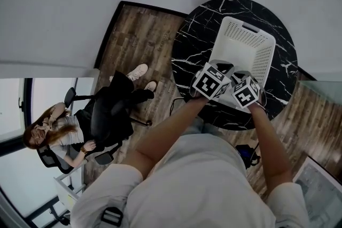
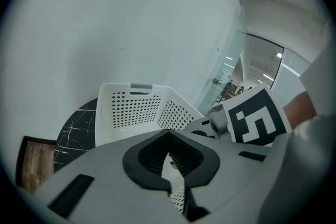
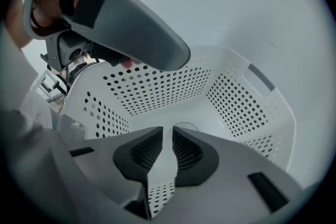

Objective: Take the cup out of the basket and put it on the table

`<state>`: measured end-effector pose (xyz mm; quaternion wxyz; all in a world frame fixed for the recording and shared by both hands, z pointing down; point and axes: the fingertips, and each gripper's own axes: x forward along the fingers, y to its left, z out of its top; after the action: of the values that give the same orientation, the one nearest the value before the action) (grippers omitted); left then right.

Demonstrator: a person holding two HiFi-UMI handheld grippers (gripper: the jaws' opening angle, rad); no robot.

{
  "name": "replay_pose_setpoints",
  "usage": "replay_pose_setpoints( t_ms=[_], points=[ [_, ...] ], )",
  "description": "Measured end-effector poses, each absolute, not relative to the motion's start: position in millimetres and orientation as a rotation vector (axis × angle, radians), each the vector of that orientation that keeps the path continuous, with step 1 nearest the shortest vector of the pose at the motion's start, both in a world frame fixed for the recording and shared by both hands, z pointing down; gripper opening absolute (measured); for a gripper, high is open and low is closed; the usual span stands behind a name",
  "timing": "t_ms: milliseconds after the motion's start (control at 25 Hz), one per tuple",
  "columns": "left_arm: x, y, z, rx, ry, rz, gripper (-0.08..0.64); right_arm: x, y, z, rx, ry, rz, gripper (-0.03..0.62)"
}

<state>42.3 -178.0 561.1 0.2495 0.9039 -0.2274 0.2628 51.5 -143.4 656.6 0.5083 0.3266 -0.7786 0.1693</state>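
A white perforated basket (image 1: 243,42) stands on the round black marble table (image 1: 197,45). Both grippers hover at its near rim. My left gripper (image 1: 219,69) has its jaws together with nothing between them (image 2: 168,134), and the basket (image 2: 131,107) lies just beyond. My right gripper (image 1: 243,78) points down into the basket (image 3: 236,107); its jaws (image 3: 167,131) stand almost together with only a thin slit and hold nothing. A faint curved rim (image 3: 185,125) on the basket floor past the jaws may be the cup; the rest is hidden.
A person (image 1: 64,131) sits in a black office chair (image 1: 109,115) on the wooden floor left of the table. A white wall runs behind the table. A glass partition (image 1: 320,93) stands to the right. The left gripper (image 3: 131,34) crosses above the basket in the right gripper view.
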Motion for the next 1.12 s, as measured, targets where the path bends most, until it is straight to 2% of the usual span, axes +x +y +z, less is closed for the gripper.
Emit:
replay_pose_setpoints(
  t_ms=[1120],
  points=[
    [44, -179, 562, 2.463, -0.615, 0.718, -0.006, 54, -148, 696, 0.722, -1.782, 0.392, 0.044]
  ],
)
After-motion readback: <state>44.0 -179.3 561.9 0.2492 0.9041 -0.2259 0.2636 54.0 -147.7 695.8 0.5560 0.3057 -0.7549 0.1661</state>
